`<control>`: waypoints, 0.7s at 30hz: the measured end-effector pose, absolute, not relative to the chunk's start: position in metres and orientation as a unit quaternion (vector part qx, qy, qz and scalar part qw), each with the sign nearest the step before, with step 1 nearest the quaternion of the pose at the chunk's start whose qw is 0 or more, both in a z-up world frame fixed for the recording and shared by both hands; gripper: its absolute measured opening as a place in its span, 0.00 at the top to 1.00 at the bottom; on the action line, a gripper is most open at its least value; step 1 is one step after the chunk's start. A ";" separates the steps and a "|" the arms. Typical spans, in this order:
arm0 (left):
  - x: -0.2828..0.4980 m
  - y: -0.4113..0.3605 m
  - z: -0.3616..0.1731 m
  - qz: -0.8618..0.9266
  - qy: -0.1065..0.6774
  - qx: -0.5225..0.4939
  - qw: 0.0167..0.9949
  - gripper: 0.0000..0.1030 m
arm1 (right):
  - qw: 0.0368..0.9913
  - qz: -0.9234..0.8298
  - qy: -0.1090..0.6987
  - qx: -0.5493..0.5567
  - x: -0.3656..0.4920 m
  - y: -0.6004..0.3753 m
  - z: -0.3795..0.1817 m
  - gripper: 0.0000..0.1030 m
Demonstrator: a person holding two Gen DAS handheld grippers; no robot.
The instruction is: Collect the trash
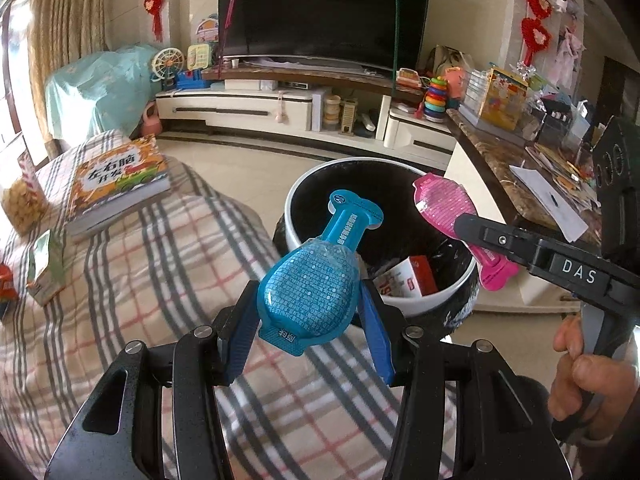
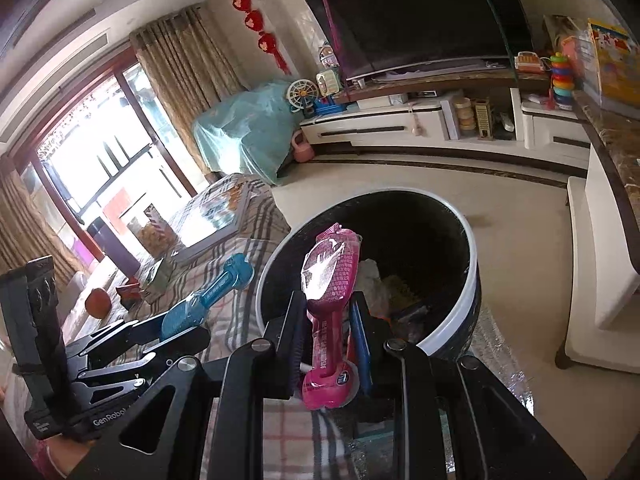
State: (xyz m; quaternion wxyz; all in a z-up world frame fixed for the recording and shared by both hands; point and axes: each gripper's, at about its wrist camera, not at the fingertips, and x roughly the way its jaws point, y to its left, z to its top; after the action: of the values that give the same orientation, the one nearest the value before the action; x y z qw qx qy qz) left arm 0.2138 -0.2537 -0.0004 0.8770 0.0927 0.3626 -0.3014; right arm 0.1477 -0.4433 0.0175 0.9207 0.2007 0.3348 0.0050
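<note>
I hold both packs near the bin (image 1: 424,304) for dropping: left gripper (image 1: 310,320) clamps the blue pack (image 1: 310,288), right gripper (image 2: 328,332) pinches the pink pack (image 2: 330,280).

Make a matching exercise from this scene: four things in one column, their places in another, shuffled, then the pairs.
Things:
1. blue packet
2. pink packet
3. book
4. red-and-white box

Places:
A. inside the bin
B. in the right gripper
C. lying on the plaid cover
D. in the left gripper

Pairs: 1-D, 2-B, 3-C, 4-A
</note>
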 end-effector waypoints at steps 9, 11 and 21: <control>0.222 -0.272 -0.002 -0.305 0.364 0.105 0.874 0.53 | 0.920 -0.003 0.337 0.202 0.155 -0.457 0.015 0.78; 0.223 -0.274 -0.002 -0.305 0.365 0.108 0.873 0.53 | 0.919 -0.006 0.339 0.202 0.157 -0.459 0.013 0.78; 0.234 -0.289 -0.003 -0.304 0.367 0.117 0.871 0.53 | 0.918 -0.010 0.343 0.199 0.170 -0.468 0.012 0.78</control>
State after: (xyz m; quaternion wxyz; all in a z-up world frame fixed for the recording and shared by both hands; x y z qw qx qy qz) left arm 0.2335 -0.2888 -0.0026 0.8715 0.1173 0.3665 -0.3040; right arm 0.1701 -0.4681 0.0118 0.9179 0.1992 0.3431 -0.0103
